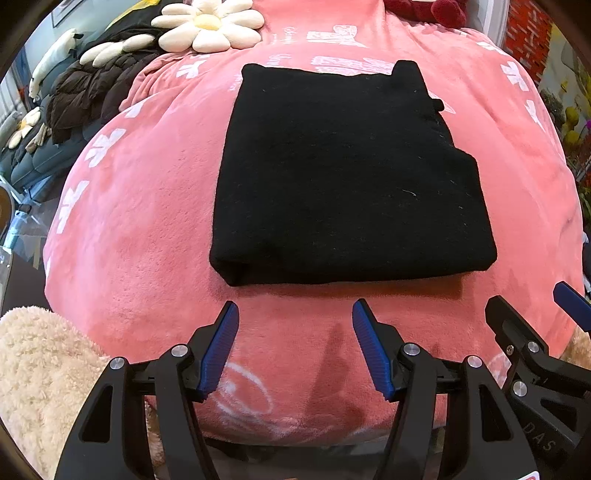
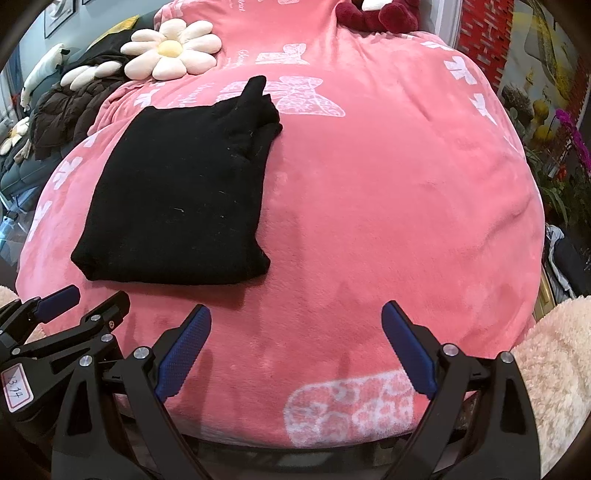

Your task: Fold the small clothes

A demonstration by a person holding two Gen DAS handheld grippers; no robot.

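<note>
While a cream fleece throw bordered the near left corner, a pink blanket was seen spread across the whole work surface, its left edge falling away toward a dark puffer jacket and a daisy cushion at the far left. Broad open pink was left on every side of the black garment, most of all to its right in the right wrist view. The garment was found folded into a thick rectangle lying flat on the blanket, with a narrow piece poking out at its far right corner. The left gripper was held just short of the garment's near folded edge, fingers parted wide and nothing held between them; the garment lay directly ahead of the gap, not touched. The right gripper was likewise held spread wide and empty over bare blanket, with the garment lying ahead and to the left of its fingers, apart from them. More cream fleece was seen at the near right edge.
</note>
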